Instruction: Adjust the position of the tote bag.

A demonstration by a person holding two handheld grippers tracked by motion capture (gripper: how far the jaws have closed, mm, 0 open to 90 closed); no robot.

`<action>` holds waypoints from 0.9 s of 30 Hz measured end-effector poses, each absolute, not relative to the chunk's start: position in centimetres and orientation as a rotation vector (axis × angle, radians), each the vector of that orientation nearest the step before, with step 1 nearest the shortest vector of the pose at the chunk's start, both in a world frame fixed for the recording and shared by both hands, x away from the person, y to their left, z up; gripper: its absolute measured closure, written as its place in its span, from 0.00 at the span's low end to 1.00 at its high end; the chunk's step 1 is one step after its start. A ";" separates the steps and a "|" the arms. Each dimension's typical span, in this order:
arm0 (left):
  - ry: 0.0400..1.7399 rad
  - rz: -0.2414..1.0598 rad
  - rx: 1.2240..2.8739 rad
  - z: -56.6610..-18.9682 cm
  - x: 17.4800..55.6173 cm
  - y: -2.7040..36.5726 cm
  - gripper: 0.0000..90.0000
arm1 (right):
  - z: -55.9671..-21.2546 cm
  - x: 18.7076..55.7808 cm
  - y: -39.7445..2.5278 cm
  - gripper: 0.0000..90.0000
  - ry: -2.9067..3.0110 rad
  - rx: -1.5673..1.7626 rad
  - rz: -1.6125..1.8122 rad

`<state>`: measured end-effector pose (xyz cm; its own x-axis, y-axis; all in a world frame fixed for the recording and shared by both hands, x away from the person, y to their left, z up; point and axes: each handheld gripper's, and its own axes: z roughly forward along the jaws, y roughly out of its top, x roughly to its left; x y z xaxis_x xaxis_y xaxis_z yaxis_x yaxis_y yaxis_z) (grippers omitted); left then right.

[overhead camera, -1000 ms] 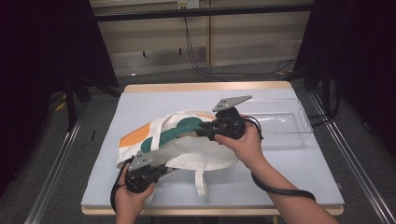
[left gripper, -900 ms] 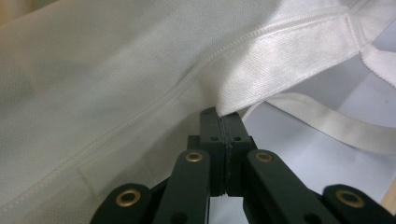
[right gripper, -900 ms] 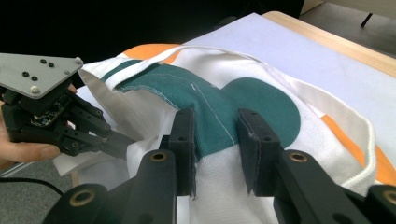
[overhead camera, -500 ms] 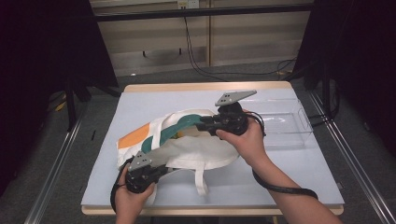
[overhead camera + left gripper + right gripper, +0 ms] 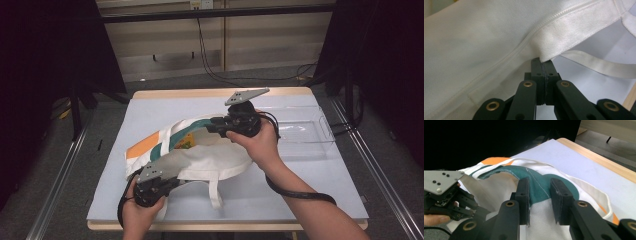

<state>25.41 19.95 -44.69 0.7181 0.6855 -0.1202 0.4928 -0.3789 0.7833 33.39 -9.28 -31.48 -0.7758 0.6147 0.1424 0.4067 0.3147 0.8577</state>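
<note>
My left hand-held gripper is clamped tight on the near hem of the tote bag, which sits in the middle of the worktop. My right hand-held gripper stands at the far rim, jaws parted with the green-and-white edge between them, so the bag's mouth gapes between my two hands.

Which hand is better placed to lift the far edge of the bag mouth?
Right. The right claw stands open around the green rim of the tote bag, while the left claw is shut on the near white hem.
</note>
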 end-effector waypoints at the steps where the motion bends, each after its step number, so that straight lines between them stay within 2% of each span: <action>1: 0.893 0.281 2.056 -44.7 25.4 19.9 1.00 | -31.4 33.5 -9.2 0.77 2.363 0.935 1.448; 27: 0.883 0.265 2.072 -44.8 25.4 20.0 1.00 | -29.9 36.8 -7.7 0.79 2.285 1.015 1.440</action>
<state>25.44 20.02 -44.75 0.7286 0.6737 -0.1236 0.4946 -0.3927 0.7753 36.84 -7.70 -29.93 -0.7241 0.6745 0.1444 0.4214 0.2669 0.8667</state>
